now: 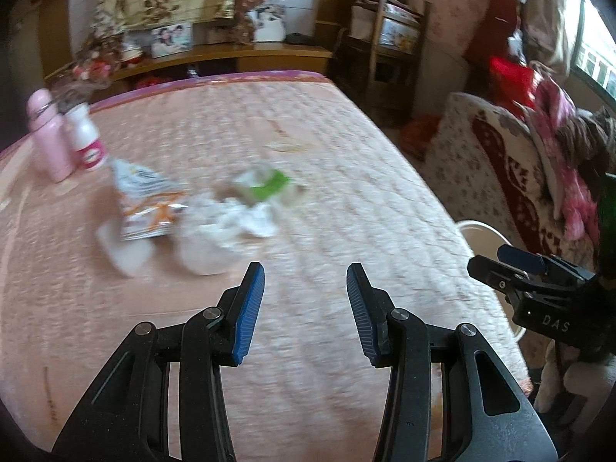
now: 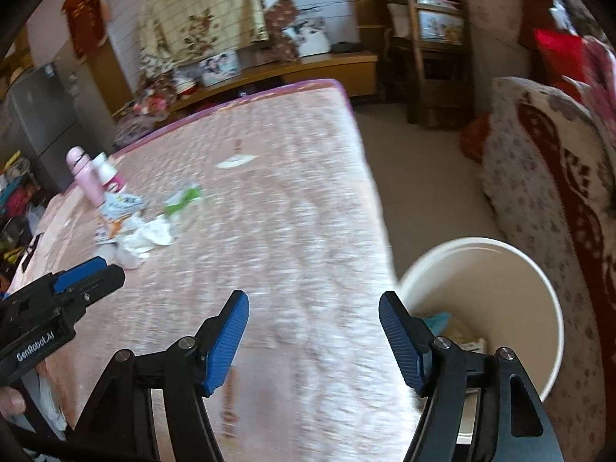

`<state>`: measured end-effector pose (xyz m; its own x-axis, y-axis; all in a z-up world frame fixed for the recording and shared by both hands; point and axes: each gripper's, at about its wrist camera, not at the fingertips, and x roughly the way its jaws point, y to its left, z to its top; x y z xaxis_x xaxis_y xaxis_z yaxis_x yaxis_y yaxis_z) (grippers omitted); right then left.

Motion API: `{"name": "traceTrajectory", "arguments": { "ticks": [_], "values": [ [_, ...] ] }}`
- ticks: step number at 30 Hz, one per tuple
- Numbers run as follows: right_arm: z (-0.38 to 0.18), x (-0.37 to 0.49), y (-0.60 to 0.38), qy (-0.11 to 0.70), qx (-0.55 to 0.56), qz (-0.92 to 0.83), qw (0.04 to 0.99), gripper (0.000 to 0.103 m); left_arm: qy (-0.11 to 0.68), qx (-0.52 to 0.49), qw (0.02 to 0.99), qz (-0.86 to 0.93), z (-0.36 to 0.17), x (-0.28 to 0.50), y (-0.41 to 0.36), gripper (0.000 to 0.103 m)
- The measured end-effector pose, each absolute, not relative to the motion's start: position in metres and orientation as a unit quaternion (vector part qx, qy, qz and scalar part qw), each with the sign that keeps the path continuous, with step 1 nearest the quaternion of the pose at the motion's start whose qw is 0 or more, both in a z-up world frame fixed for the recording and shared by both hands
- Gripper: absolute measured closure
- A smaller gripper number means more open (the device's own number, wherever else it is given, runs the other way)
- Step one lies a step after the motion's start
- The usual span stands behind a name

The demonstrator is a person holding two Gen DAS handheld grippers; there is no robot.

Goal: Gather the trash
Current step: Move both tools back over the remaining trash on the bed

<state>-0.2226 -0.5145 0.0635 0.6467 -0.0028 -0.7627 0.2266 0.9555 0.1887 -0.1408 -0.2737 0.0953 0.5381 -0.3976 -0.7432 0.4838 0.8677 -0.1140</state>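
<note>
Lying blurred on the bed (image 1: 346,177), the trash (image 1: 200,208) is strung in a line running left to right across the left view, near two bottles (image 1: 65,138). A bucket (image 2: 539,292) is seen beside the bed. Both the left hand-held gripper (image 1: 306,308) and the right hand-held gripper (image 2: 313,340) are released, empty. "GenRobot.AI" and "DAS" are read on their bodies.

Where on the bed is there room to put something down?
The bed is bare across its near part, in front of both open grippers, left and right, and along the side by the white bucket. It is crowded far left: pink bottle, white bottle, printed wrapper, tissue and green wrapper.
</note>
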Motion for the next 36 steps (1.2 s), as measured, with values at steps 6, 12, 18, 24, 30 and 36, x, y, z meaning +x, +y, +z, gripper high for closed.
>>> {"name": "traceTrajectory", "arguments": {
  "ticks": [6,12,18,24,30,36],
  "values": [
    [0.059,-0.196,-0.473,0.429,0.123,-0.019,0.895,0.034,0.415,0.042,0.885,-0.207,0.094,-0.12,-0.216,0.06],
    [0.052,-0.171,-0.436,0.445,0.118,0.024,0.887,0.034,0.441,0.014,0.88,-0.172,0.076,-0.091,-0.17,0.06],
    [0.047,-0.149,-0.409,0.454,0.11,0.052,0.882,0.033,0.451,-0.044,0.876,-0.166,0.064,-0.061,-0.143,0.043],
    [0.041,-0.13,-0.399,0.462,0.11,0.06,0.878,0.033,0.468,-0.051,0.865,-0.171,0.052,-0.038,-0.149,0.043],
    [0.039,-0.116,-0.392,0.463,0.108,0.068,0.877,0.033,0.473,-0.038,0.864,-0.166,0.042,-0.016,-0.162,0.043],
    [0.038,-0.102,-0.379,0.462,0.105,0.085,0.877,0.032,0.464,-0.047,0.865,-0.183,0.042,-0.01,-0.154,0.06]
  ]
}}
